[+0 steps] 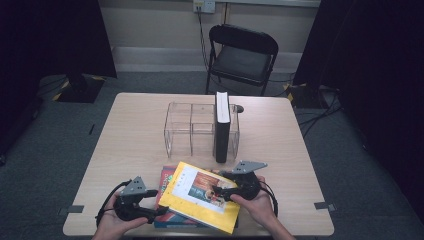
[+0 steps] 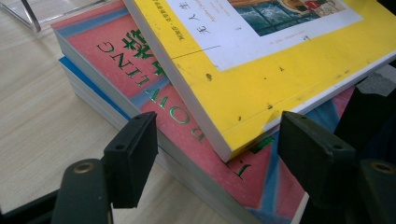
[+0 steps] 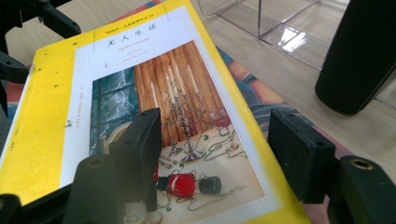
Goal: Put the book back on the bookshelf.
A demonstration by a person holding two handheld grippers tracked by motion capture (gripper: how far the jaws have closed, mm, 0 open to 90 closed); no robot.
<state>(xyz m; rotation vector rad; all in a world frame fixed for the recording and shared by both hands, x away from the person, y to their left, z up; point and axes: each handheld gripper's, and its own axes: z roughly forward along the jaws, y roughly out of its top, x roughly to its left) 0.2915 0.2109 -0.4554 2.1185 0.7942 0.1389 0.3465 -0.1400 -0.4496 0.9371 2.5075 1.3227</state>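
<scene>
A yellow book (image 1: 200, 197) (image 3: 46, 130) lies askew on top of a red book (image 1: 167, 182) (image 2: 116, 60), which rests on a blue book (image 1: 165, 223) (image 2: 70, 69) at the table's near edge. My left gripper (image 1: 156, 211) (image 2: 224, 158) is open at the stack's left side. The yellow book's near corner (image 2: 233, 149) sits between its jaws with clear gaps on both sides. My right gripper (image 1: 218, 192) (image 3: 219, 158) is open, hovering low over the yellow book's right edge: one jaw is above the cover picture, the other beyond the edge.
A clear acrylic organizer (image 1: 180, 125) (image 3: 280, 28) stands mid-table, with a black book (image 1: 222, 130) (image 3: 359, 56) upright in its right compartment. A black folding chair (image 1: 242, 55) stands behind the wooden table (image 1: 130, 135). Cables trail on the floor at the right.
</scene>
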